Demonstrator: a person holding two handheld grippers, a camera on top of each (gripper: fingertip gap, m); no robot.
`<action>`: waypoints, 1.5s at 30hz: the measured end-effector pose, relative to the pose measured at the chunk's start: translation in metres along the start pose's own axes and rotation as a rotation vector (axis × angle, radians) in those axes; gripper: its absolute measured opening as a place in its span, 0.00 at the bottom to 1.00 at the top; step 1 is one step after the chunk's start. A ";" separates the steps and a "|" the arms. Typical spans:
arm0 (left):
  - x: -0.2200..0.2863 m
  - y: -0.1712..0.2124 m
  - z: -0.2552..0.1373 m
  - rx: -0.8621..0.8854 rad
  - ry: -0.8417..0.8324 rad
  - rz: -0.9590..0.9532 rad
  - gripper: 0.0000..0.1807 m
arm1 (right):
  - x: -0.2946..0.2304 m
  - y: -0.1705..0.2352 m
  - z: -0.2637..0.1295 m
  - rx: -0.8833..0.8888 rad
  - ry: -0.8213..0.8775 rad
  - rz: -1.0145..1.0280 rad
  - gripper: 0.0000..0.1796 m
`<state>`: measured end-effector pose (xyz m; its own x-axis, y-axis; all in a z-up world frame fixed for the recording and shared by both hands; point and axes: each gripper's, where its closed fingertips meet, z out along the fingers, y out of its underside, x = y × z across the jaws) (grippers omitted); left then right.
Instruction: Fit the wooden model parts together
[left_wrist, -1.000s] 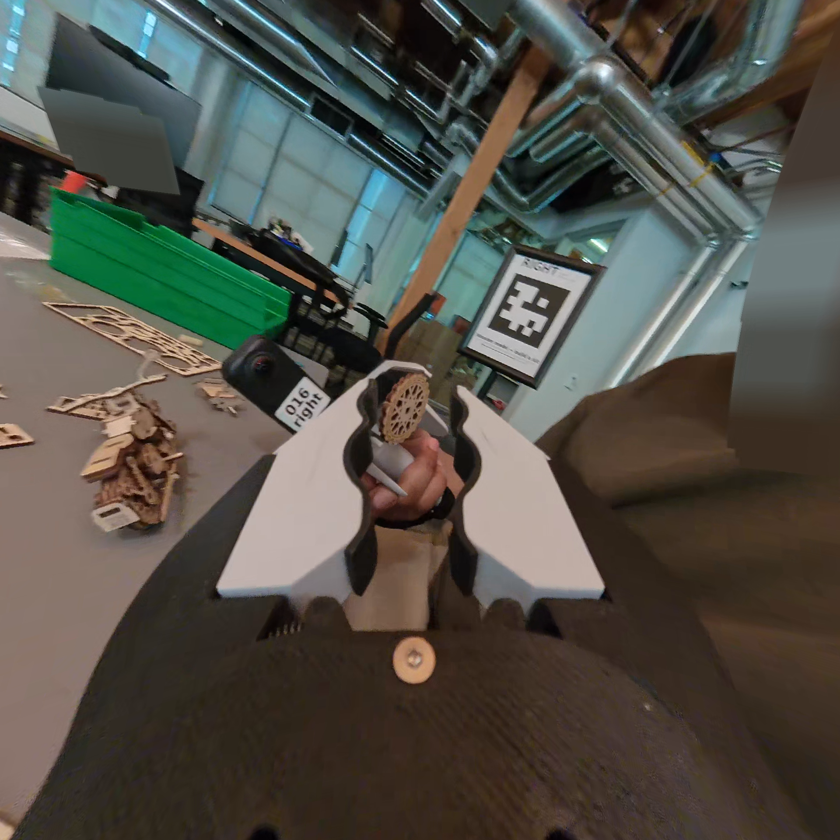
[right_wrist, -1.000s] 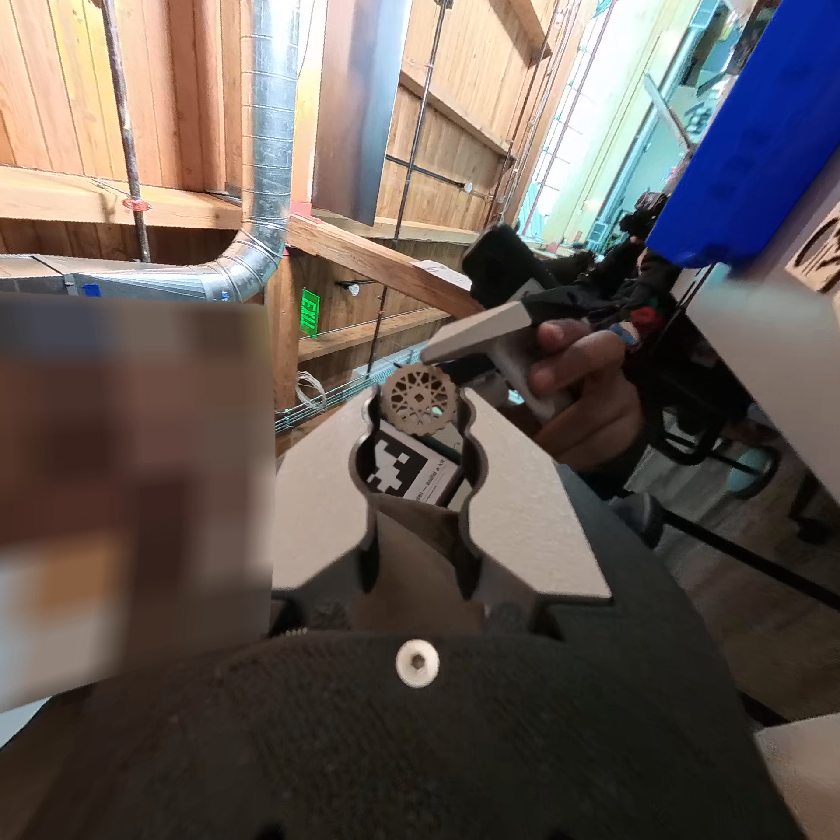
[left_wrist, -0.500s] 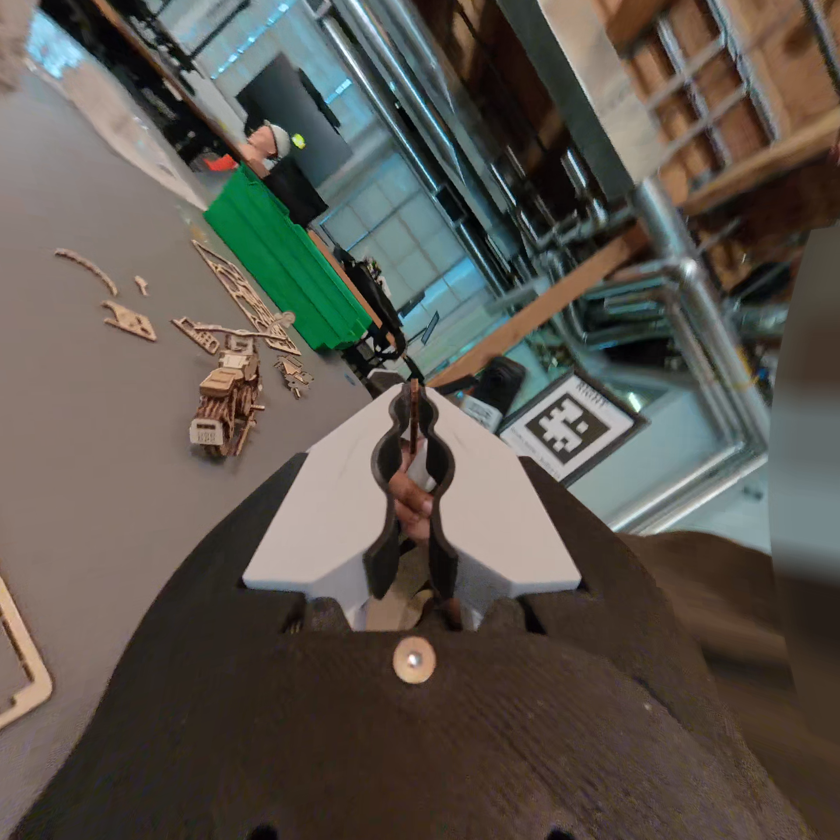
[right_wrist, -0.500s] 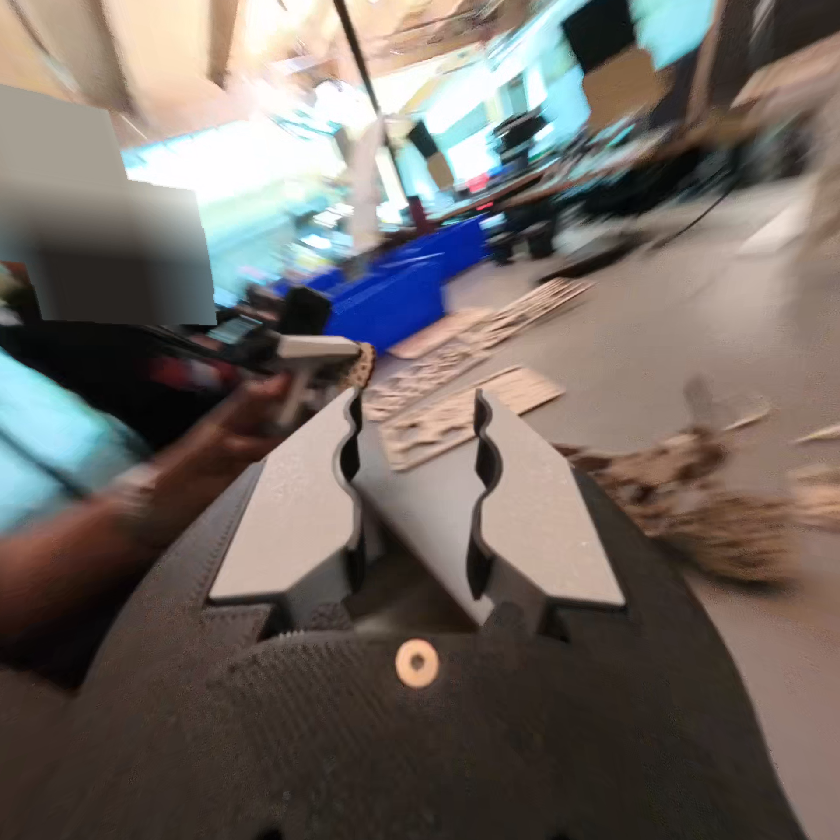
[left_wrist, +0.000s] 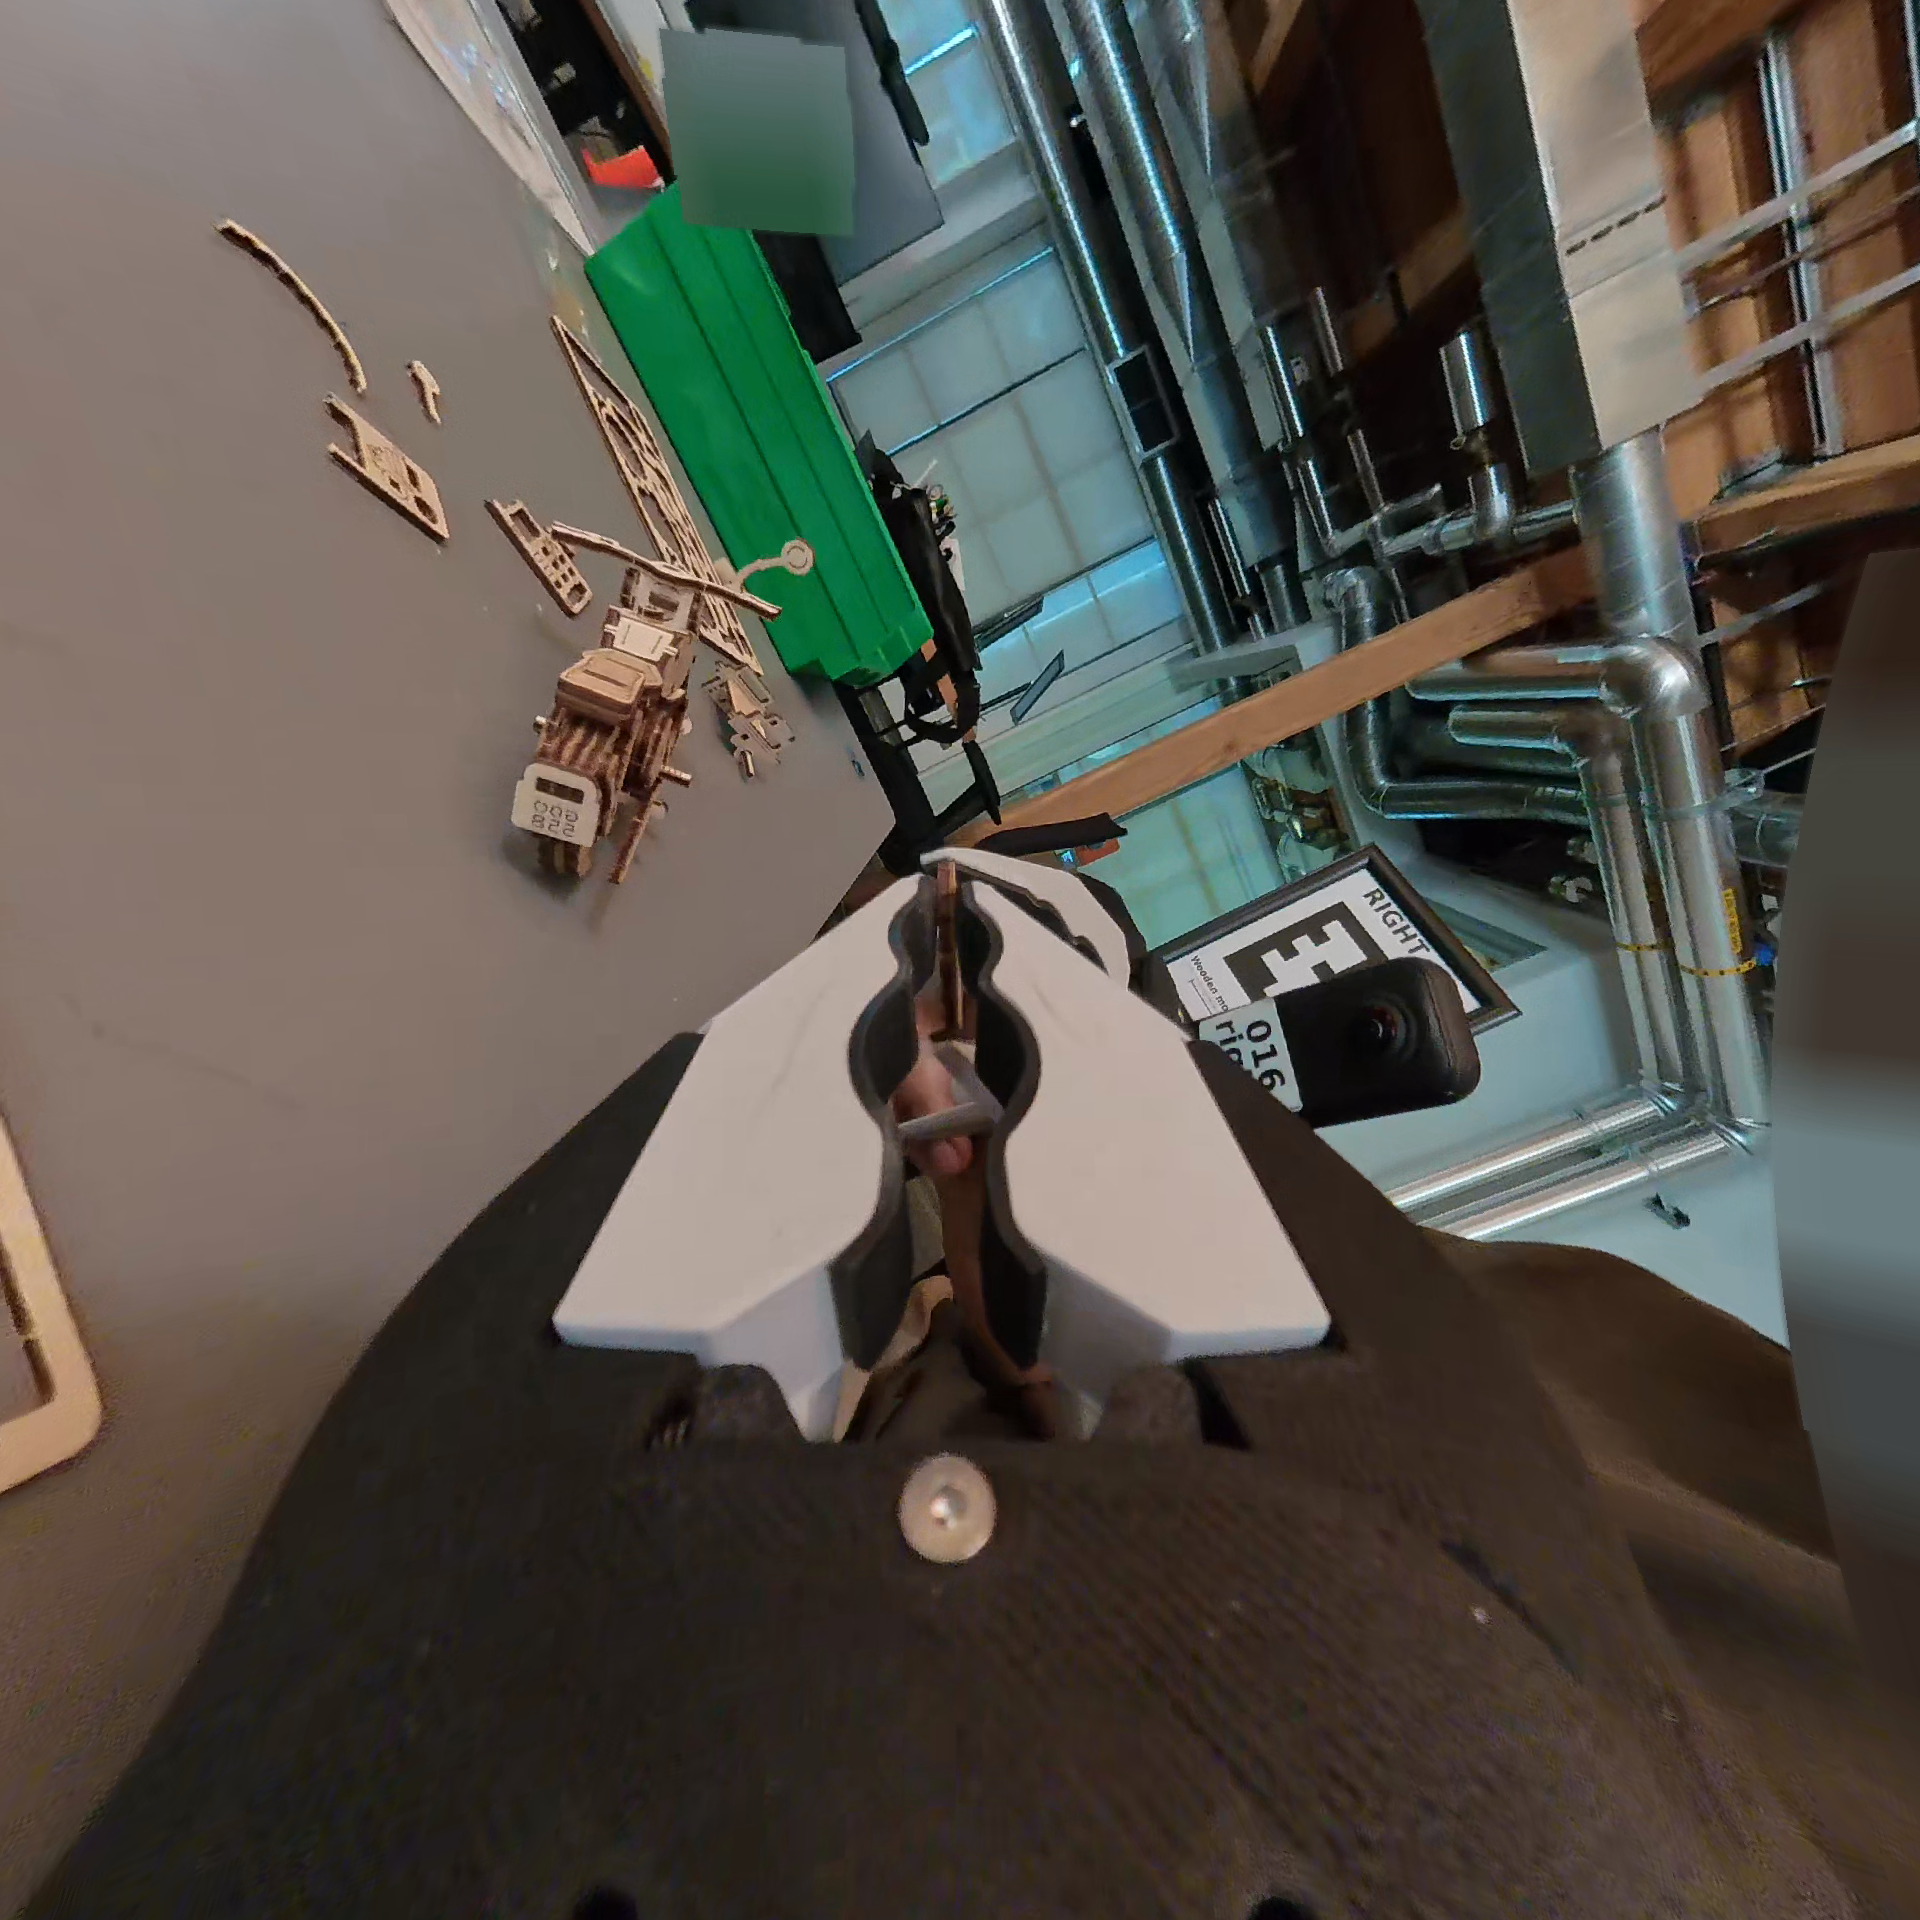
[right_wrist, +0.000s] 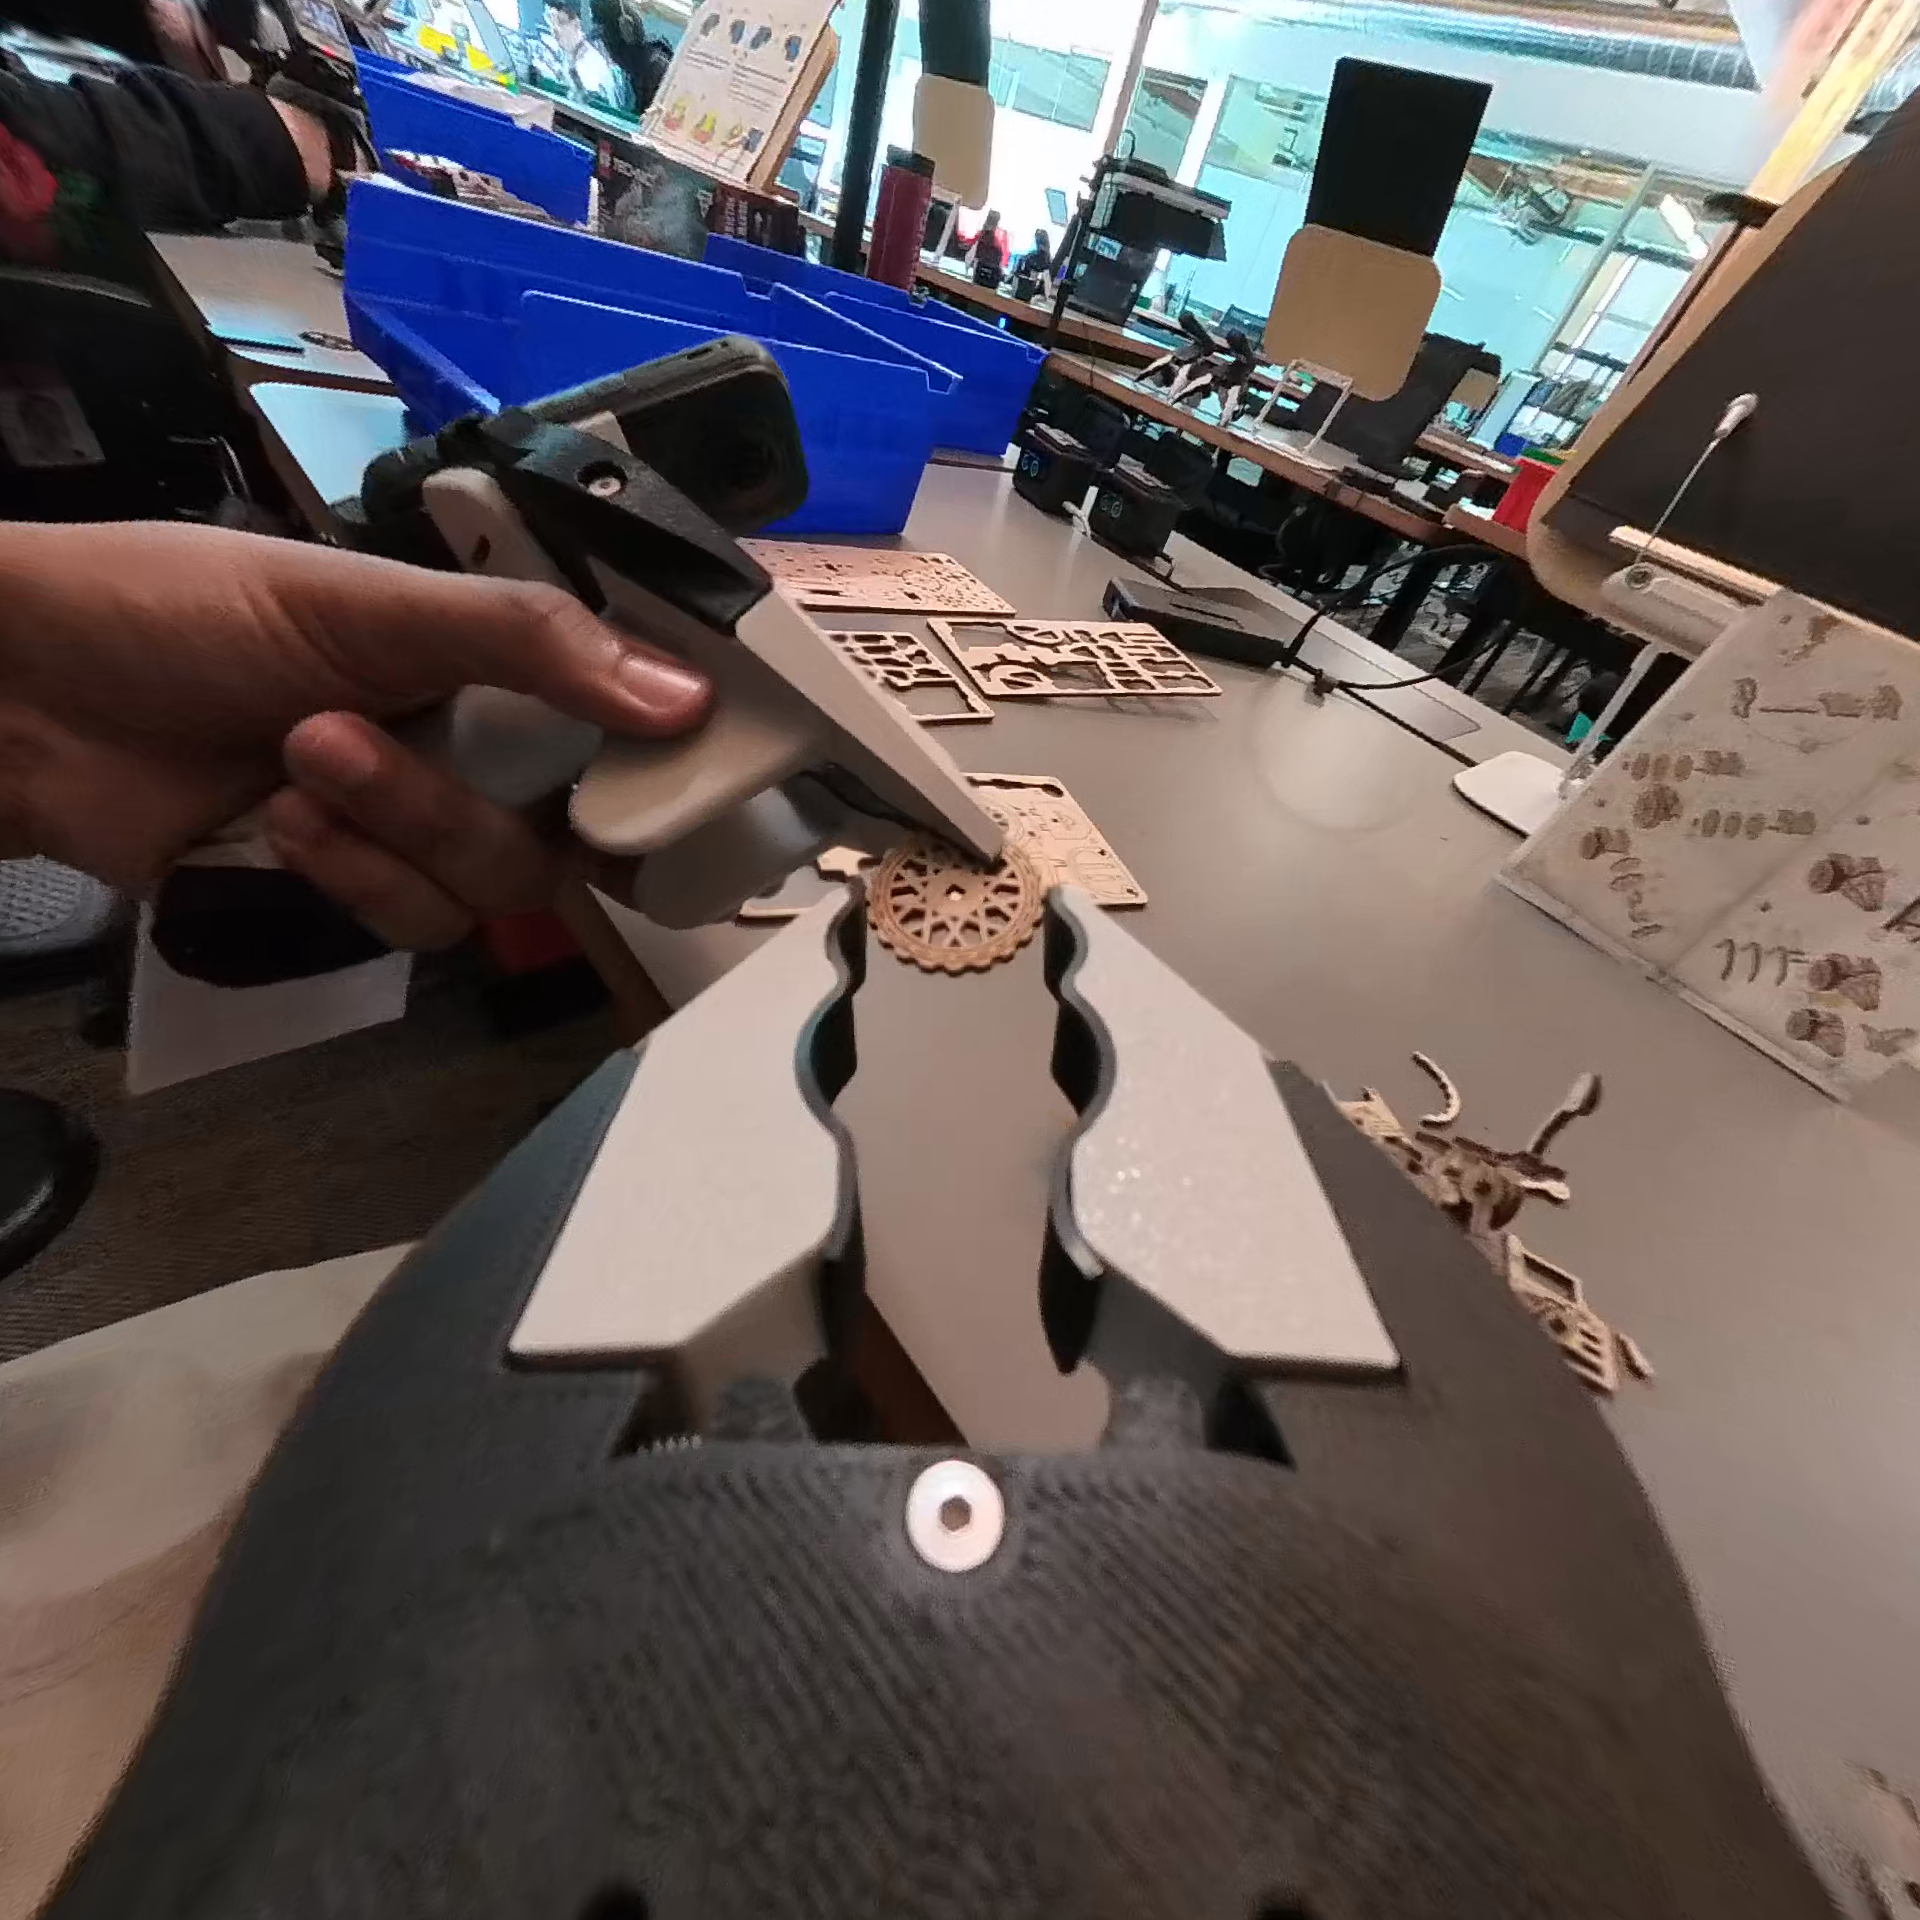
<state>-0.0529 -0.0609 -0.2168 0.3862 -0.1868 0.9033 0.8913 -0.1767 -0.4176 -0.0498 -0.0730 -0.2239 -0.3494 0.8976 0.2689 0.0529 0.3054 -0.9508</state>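
right tool (right_wrist: 951, 914) swung tableward, spread empty, left tool (left_wrist: 948, 904) pinching wooden gear (right_wrist: 956, 906), blue bins (right_wrist: 665, 343) beyond

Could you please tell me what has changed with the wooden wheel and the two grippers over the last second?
The right gripper let go of the wooden wheel, opened, and swung down toward the table. The left gripper rolled sideways, so its view shows the wheel edge-on. It stays clamped on the wheel; the part-built model has not moved.

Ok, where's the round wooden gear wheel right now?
The gear wheel is pinched edge-on in the left gripper, held in the air over the grey table. In the right wrist view it sits just ahead of the open right gripper.
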 end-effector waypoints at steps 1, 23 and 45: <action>-0.002 0.000 -0.001 -0.003 -0.007 0.005 0.01 | 0.000 0.000 0.000 0.004 -0.002 0.011 0.19; -0.060 -0.062 -0.078 0.159 -0.579 0.429 0.13 | -0.011 0.045 0.016 -0.225 -0.148 0.309 0.30; -0.136 -0.070 -0.090 -0.199 -1.264 0.575 0.51 | 0.117 -0.002 -0.018 0.062 -0.182 0.574 0.20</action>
<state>-0.1892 -0.1096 -0.3190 0.7257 0.6871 0.0349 0.5300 -0.5261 -0.6651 -0.0736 0.0367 -0.1875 -0.4361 0.8429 -0.3150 0.2278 -0.2353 -0.9449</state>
